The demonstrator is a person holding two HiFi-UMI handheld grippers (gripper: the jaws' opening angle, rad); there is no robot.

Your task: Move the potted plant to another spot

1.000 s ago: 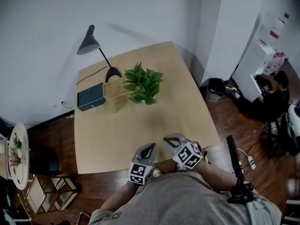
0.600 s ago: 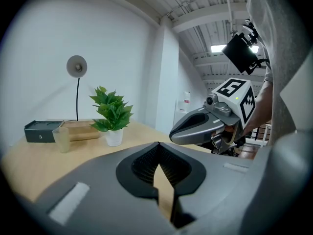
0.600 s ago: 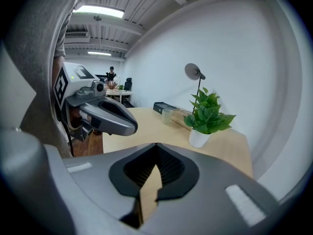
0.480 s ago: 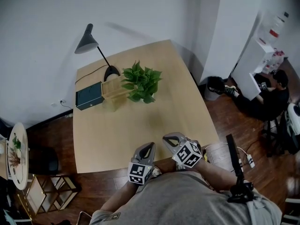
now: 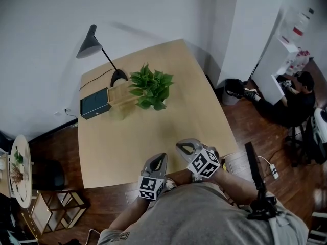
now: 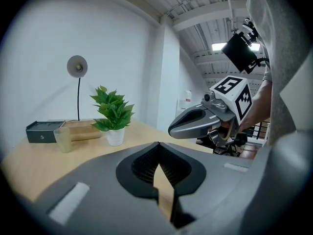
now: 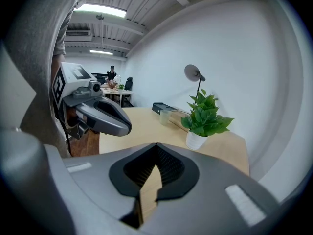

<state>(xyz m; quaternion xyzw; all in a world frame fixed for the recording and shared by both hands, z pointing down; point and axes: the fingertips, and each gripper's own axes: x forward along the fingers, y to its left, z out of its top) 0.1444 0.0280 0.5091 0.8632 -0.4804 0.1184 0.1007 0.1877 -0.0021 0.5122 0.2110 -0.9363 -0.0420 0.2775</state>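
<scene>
Left gripper (image 6: 157, 145) fingers (image 6: 98, 180) closed together, potted plant (image 6: 113, 117) standing well beyond.

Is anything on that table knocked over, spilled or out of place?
Nothing stands out. The plant stands upright in its pot on the table, with the lamp, dark box and cup tidy beside it; no spill or damage shows.

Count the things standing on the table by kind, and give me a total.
potted plant: 1
lamp: 1
dark box: 1
wooden box: 1
clear cup: 1
Total: 5
</scene>
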